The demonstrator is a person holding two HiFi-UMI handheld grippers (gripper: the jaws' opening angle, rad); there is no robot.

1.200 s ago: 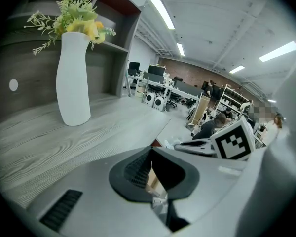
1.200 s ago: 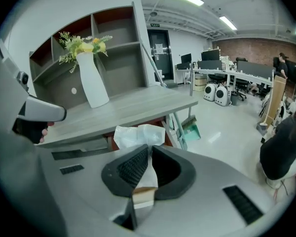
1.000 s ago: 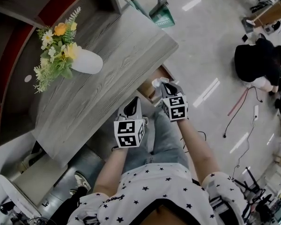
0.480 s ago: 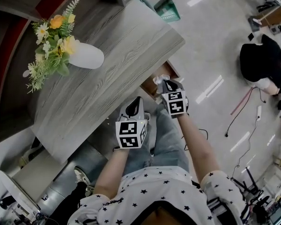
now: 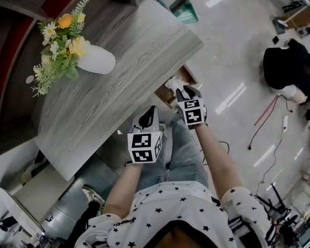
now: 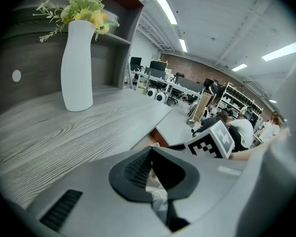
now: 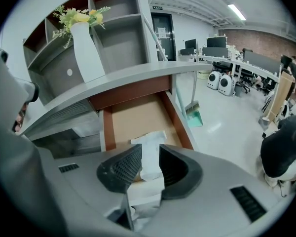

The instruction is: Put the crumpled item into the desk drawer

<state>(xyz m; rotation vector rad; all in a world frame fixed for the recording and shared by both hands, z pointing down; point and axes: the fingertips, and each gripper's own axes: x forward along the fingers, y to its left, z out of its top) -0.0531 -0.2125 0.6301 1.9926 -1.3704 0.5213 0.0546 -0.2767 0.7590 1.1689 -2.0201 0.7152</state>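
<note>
Release under way: right hand-held gripper (image 7: 150,154) jaws opening, crumpled item (image 7: 149,138) between them over the open drawer (image 7: 133,117), not yet resting inside. Left hand-held gripper (image 6: 150,158) pressed together, empty.

The right gripper (image 7: 150,150), clamped tight on the white crumpled item (image 7: 149,141) a second ago, now has its jaws opening, and the item stands loose between them above the near edge of the open desk drawer (image 7: 130,120). Seen from the head view, this gripper has edged a little forward, closer to the drawer's front edge below the desktop's near corner. The item has moved forward with it and now reaches further out over the drawer's brown floor than it did half a second ago.
</note>
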